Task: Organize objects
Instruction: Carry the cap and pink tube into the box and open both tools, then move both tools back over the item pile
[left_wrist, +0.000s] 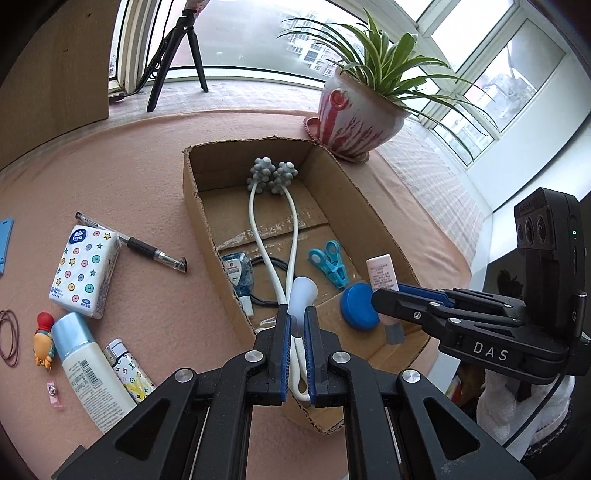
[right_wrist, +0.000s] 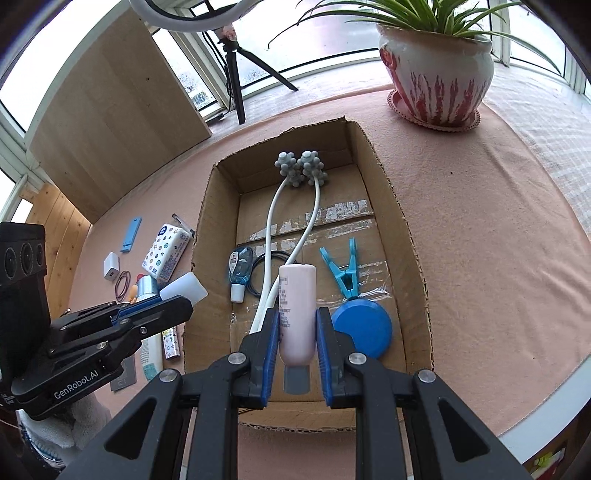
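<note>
A: Pink tube (right_wrist: 297, 314) sits clamped in the right tongs (right_wrist: 297, 334) above the cardboard box (right_wrist: 402, 206); the left tongs (left_wrist: 298, 328) clench a translucent cap (left_wrist: 303, 295).

B: I'd lower it before letting go, clear of the blue lid (right_wrist: 364, 328).

Soft daylight pours in through the large white-framed windows (left_wrist: 476, 48) at the back of both views, where the panes are blown out to near white. The salmon-pink cloth-covered tabletop (right_wrist: 480, 229) is evenly and brightly lit, and shadows are faint and diffuse; only the inside walls of the open brown cardboard box (right_wrist: 402, 229) look a little darker. Strips of clear tape on the box floor catch pale glare. Both views are sharp at the centre, with no visible motion blur. Strong fisheye bending curves the window frames and table edge, and the corners fall off into black vignetting.
</note>
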